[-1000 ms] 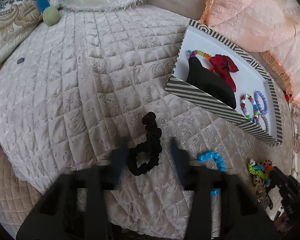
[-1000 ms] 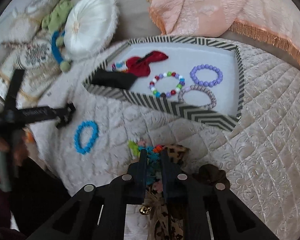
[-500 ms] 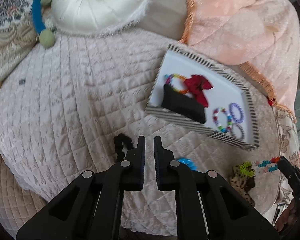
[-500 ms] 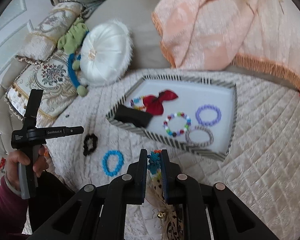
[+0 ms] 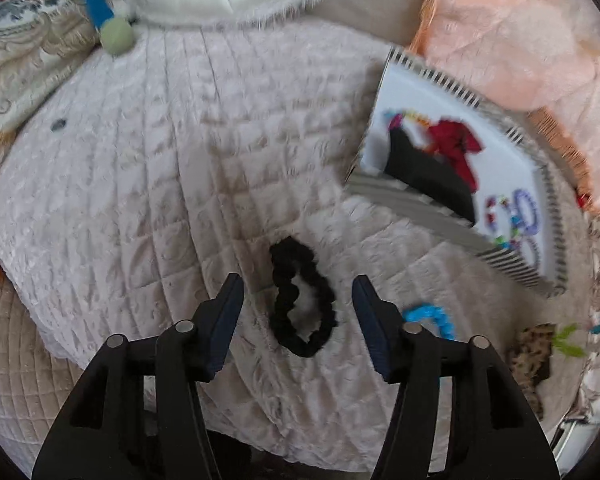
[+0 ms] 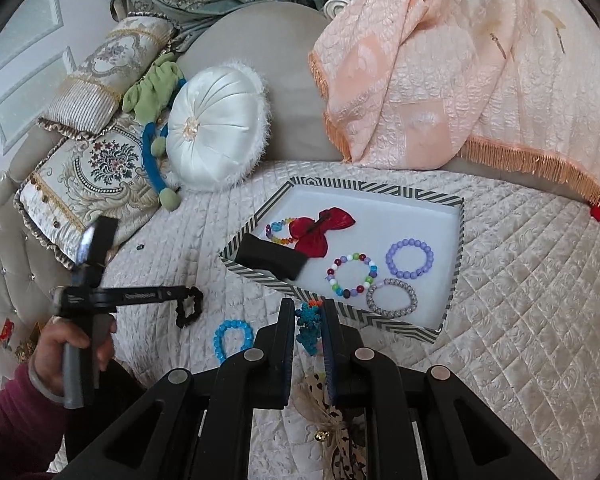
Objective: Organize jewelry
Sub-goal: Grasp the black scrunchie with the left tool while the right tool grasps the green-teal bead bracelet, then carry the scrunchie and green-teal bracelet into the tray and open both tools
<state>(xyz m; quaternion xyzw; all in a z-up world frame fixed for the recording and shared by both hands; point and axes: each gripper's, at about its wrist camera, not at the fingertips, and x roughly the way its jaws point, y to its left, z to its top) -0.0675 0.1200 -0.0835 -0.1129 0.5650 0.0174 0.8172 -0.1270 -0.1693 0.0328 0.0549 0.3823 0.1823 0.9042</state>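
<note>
A striped tray [image 6: 340, 308] [image 5: 412, 196] on the quilted bed holds a red bow [image 6: 320, 230], a black pouch [image 6: 270, 258] and several bead bracelets. My left gripper [image 5: 298, 290] is open, its fingers on either side of a black scrunchie [image 5: 300, 304] lying on the quilt; it also shows in the right wrist view [image 6: 188, 306]. My right gripper [image 6: 306, 320] is shut on a multicoloured bead bracelet [image 6: 308, 326], held above the quilt just in front of the tray's near wall. A blue bead bracelet [image 6: 230, 338] [image 5: 432, 316] lies on the quilt.
A leopard-print bow [image 6: 336, 428] [image 5: 530, 352] lies below my right gripper. A white round cushion [image 6: 216, 132], patterned pillows [image 6: 88, 176] and a green and blue plush toy [image 6: 156, 92] sit at the back left. A peach fringed blanket [image 6: 440, 80] drapes behind the tray.
My left gripper has opened and come down around the black scrunchie. My right gripper has lifted the multicoloured bracelet higher, closer to the tray.
</note>
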